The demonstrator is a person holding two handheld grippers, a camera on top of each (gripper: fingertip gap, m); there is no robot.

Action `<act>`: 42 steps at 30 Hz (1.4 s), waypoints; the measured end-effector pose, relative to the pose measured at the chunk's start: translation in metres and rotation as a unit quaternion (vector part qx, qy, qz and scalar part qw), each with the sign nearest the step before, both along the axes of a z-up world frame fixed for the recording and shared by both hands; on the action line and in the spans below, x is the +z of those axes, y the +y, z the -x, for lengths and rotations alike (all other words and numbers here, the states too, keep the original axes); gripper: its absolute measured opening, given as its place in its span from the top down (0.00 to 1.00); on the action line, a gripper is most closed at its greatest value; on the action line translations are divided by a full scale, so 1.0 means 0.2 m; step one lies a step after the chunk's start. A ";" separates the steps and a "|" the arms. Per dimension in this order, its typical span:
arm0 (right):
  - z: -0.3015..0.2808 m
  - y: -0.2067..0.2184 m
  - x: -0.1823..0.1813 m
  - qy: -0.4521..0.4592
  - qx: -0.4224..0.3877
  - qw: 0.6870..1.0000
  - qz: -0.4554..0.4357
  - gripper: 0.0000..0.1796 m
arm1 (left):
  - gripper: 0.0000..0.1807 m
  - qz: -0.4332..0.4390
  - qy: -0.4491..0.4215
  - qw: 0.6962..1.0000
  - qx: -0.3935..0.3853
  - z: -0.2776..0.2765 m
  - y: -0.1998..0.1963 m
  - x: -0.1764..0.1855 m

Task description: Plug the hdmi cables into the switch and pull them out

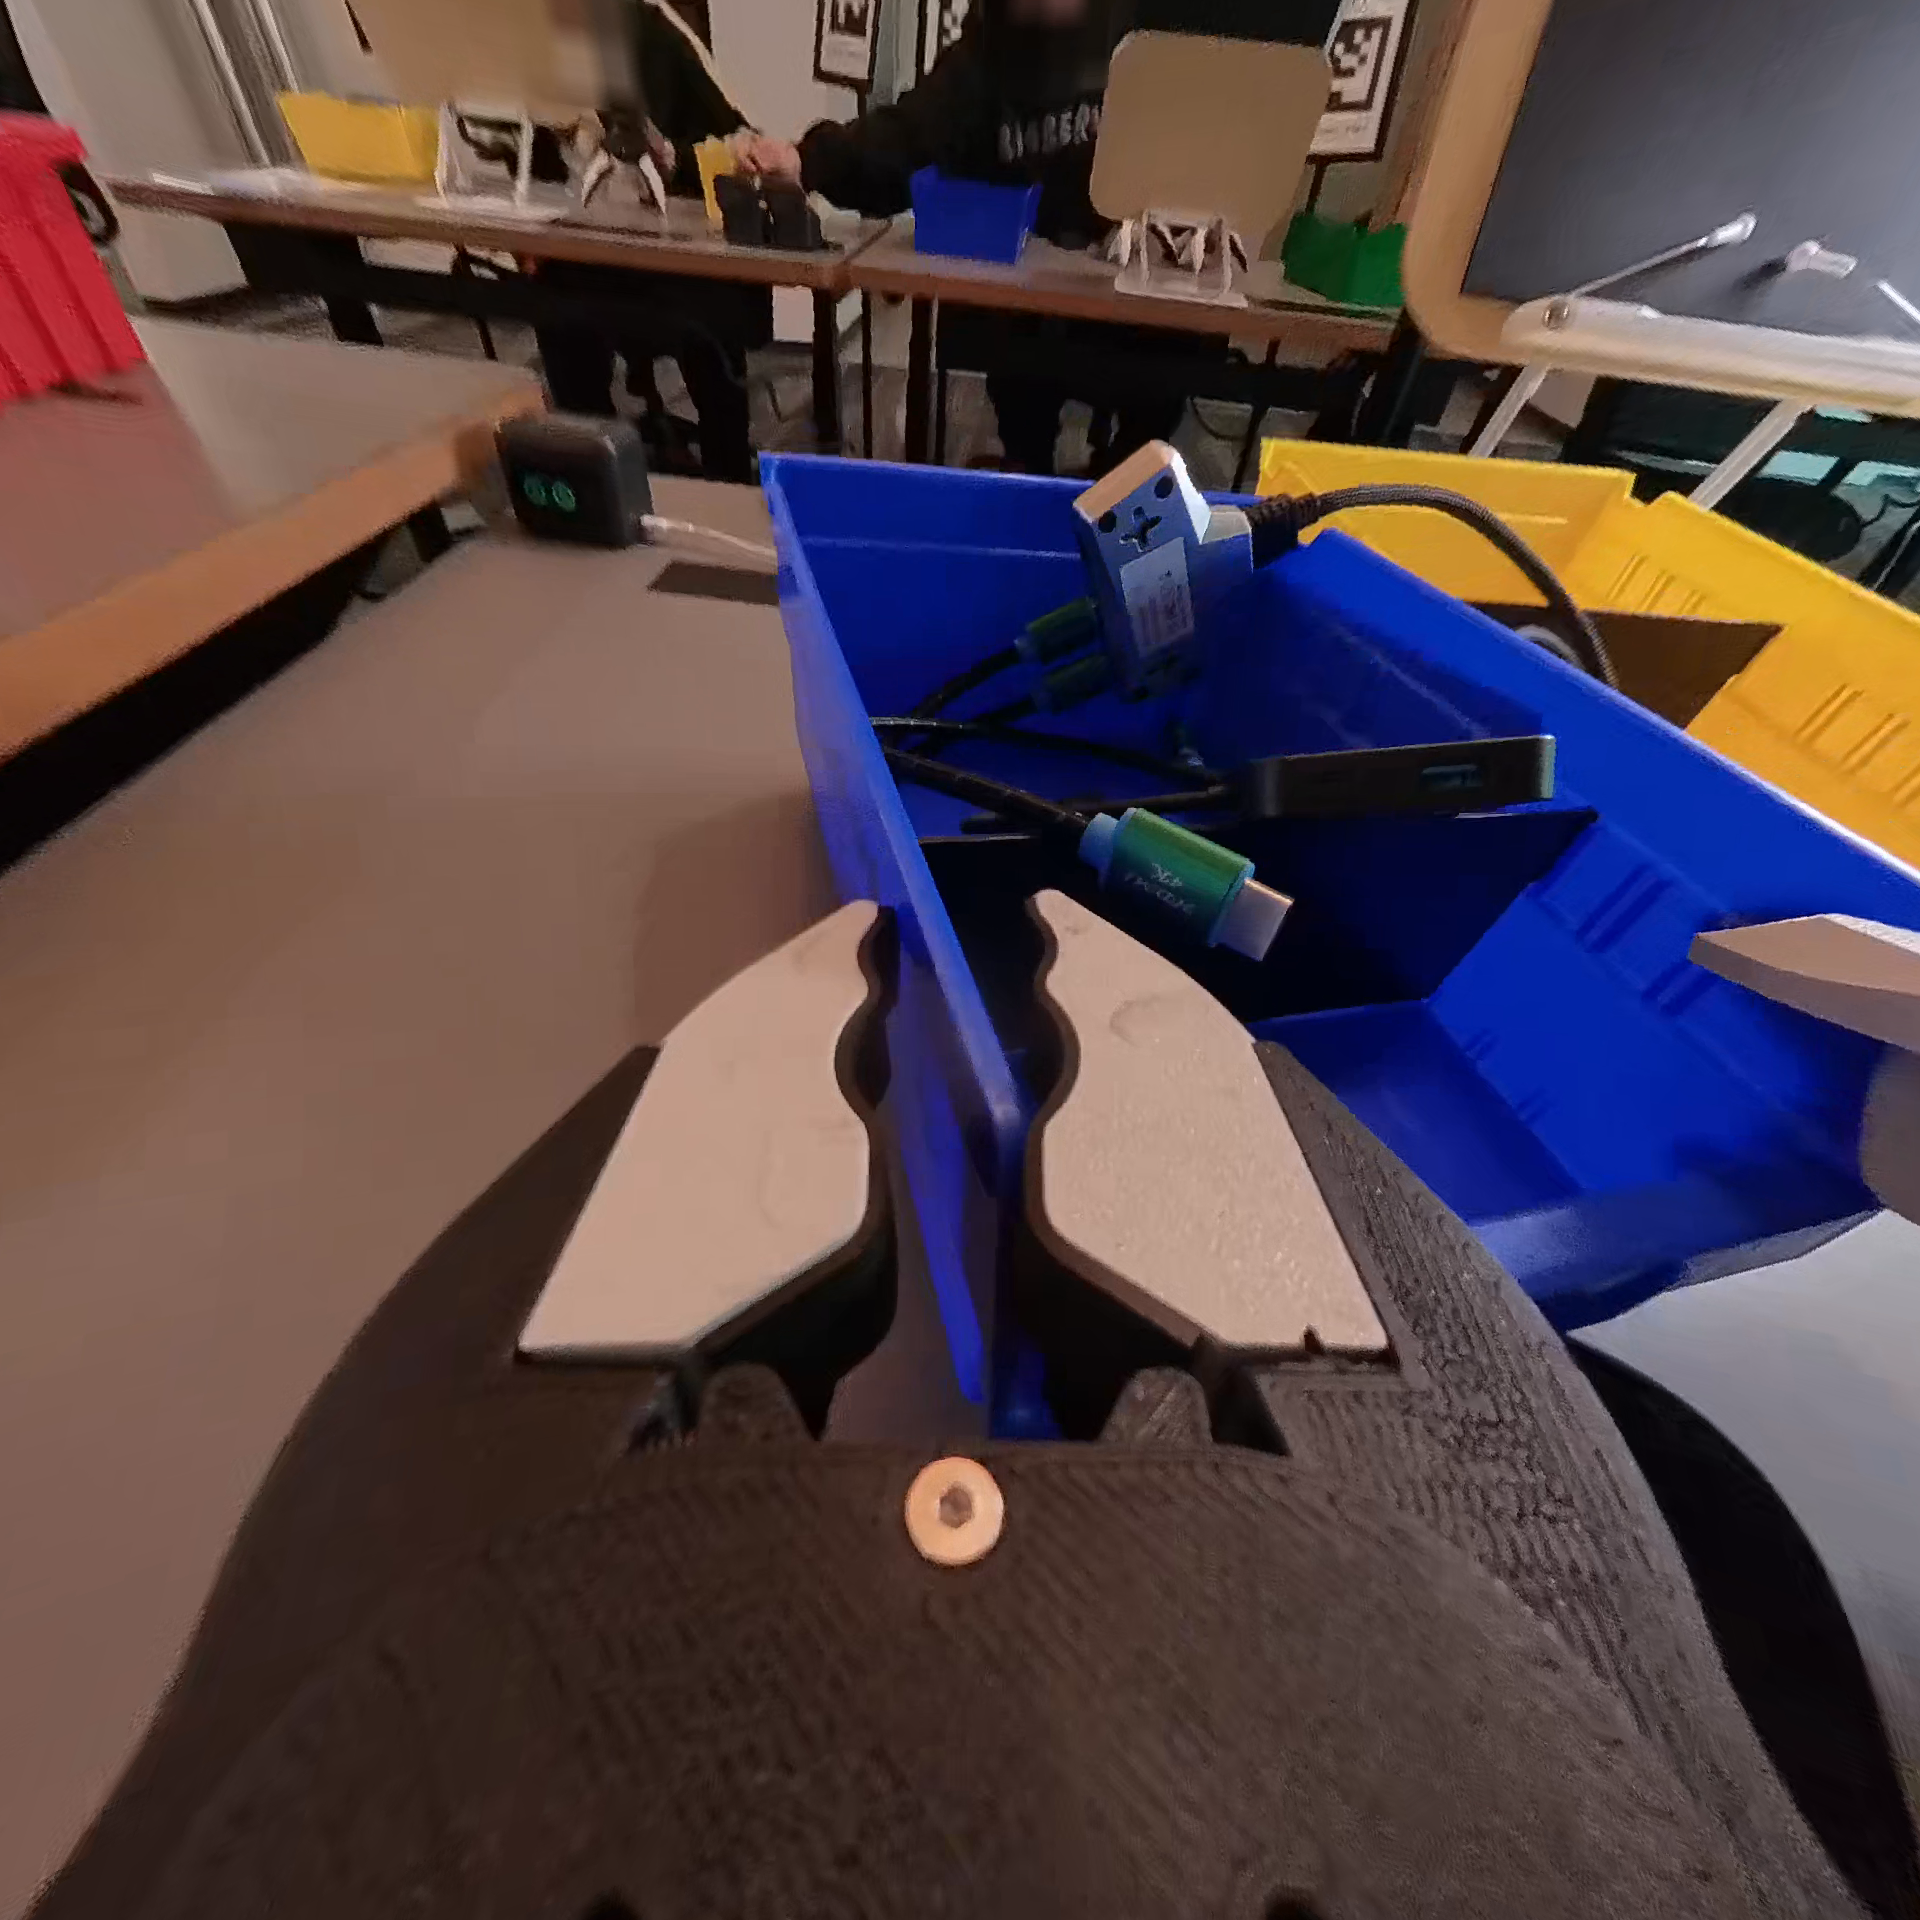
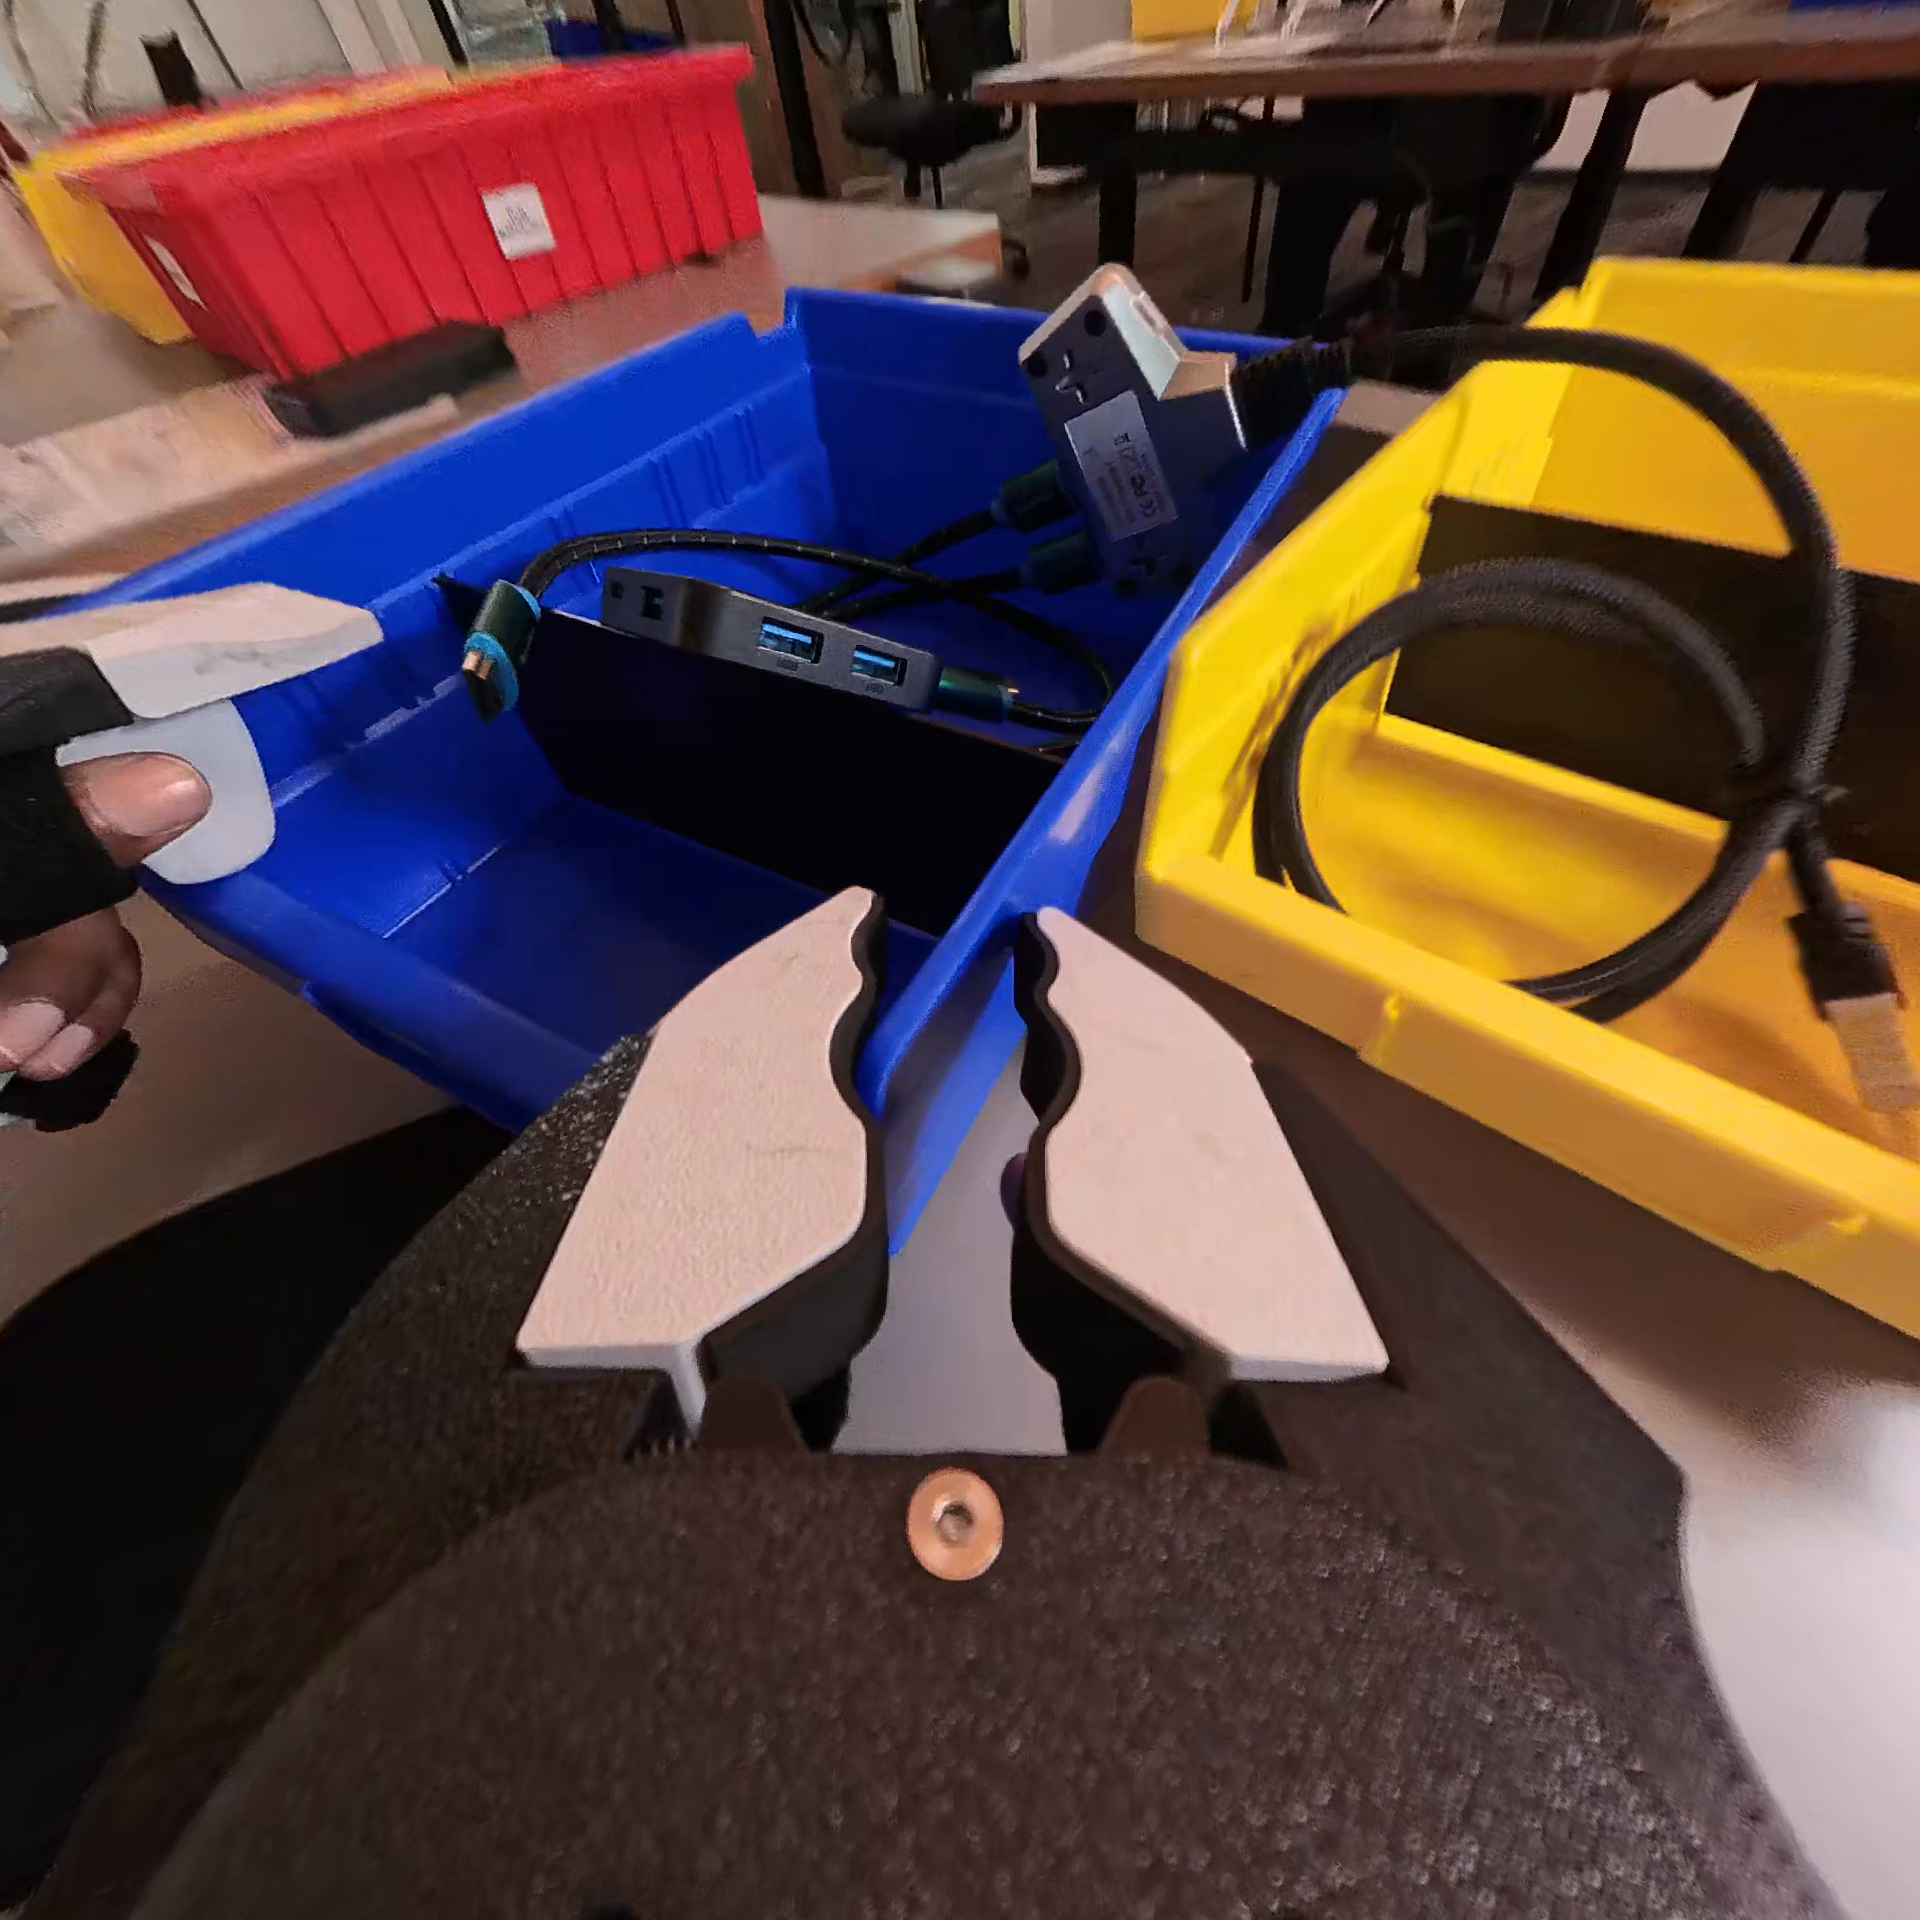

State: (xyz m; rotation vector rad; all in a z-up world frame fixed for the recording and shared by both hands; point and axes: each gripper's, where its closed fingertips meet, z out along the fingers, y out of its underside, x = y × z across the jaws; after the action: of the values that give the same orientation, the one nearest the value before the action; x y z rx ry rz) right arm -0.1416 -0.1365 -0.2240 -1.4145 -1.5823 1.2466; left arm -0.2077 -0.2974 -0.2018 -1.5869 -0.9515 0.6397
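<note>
Straddling the left wall of the blue bin (image 1: 1558, 1091), the left gripper (image 1: 956, 935) is holding its jaws one on each side of that wall; whether they are pinching it or merely sitting around it I cannot tell, since a gap is showing on both sides. Across the bin, the right gripper (image 2: 951, 930) is doing the same at the right wall, jaws spread around the rim with the tabletop (image 2: 1662, 1455) showing between them, and again the grip is unclear.

Farther in, past a black divider (image 2: 779, 758), the switch (image 2: 1117, 436) is leaning against the far right corner of the bin, tilted up on end. Two green-collared cables (image 2: 1044, 530) are sitting plugged into its lower end, and a braided black cable (image 2: 1558, 582) is running from its upper end over the rim into the yellow bin (image 2: 1403, 935) on the right, where it is lying coiled with a free plug. A dark hub (image 2: 769, 634) is lying across the divider, and a loose green plug (image 1: 1174, 873) is resting on the divider's near left edge.

Judging from this, the plugging looks partly done and the pulling out is yet to come; both grippers seem to be busy with the bin rather than the cables.
</note>
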 end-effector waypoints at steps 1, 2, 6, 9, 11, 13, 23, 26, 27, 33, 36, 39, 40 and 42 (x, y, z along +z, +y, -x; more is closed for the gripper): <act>0.02 0.01 -0.03 -0.001 0.001 1.000 0.005 0.87 | 0.87 -0.004 -0.008 1.000 -0.002 0.02 0.01 -0.05; 0.05 0.02 -0.03 0.001 0.004 1.000 0.009 0.87 | 0.86 -0.020 -0.011 1.000 -0.007 0.04 0.02 -0.07; 0.01 0.02 -0.04 -0.032 0.039 0.998 -0.040 0.84 | 0.79 -0.028 -0.052 0.996 -0.066 0.04 0.07 -0.13; -0.19 -0.01 0.05 -0.022 0.083 0.996 -0.011 0.80 | 0.74 -0.019 0.020 0.998 -0.049 0.04 0.01 0.04; -0.36 0.02 0.13 -0.002 0.113 0.994 -0.011 0.81 | 0.75 0.035 0.088 0.994 -0.056 0.00 0.01 0.16; -0.47 0.15 0.21 0.019 0.103 0.993 -0.058 0.83 | 0.76 0.096 0.121 0.982 -0.111 -0.08 0.10 0.21; -0.23 0.74 -0.09 -0.140 0.123 0.900 -0.395 0.74 | 0.64 0.406 0.027 0.819 -0.405 -0.36 0.56 -0.35; -0.11 0.70 -0.20 -0.169 0.162 0.879 -0.416 0.73 | 0.69 0.446 -0.001 0.776 -0.446 -0.37 0.60 -0.48; -0.07 0.70 -0.24 -0.181 0.171 0.871 -0.423 0.72 | 0.75 0.450 -0.012 0.762 -0.465 -0.39 0.61 -0.50; 0.04 0.74 -0.35 -0.211 0.181 0.831 -0.481 0.82 | 0.85 0.454 -0.006 0.743 -0.492 -0.42 0.63 -0.48; 0.00 0.75 -0.35 -0.212 0.175 0.832 -0.483 0.82 | 0.84 0.414 0.001 0.764 -0.495 -0.42 0.61 -0.41; -0.07 0.79 -0.35 -0.219 0.169 0.834 -0.477 0.81 | 0.84 0.360 0.009 0.788 -0.500 -0.43 0.60 -0.30; -0.10 0.80 -0.35 -0.224 0.166 0.836 -0.473 0.81 | 0.84 0.342 0.011 0.794 -0.502 -0.43 0.60 -0.25; -0.16 0.83 -0.35 -0.231 0.161 0.838 -0.467 0.81 | 0.84 0.320 0.021 0.802 -0.504 -0.44 0.59 -0.17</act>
State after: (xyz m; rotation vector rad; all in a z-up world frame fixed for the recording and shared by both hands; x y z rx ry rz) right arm -0.1095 0.0298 -0.2940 -0.8177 -2.3583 0.1206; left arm -0.1205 -0.1799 -0.2362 -2.3419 0.2927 0.2025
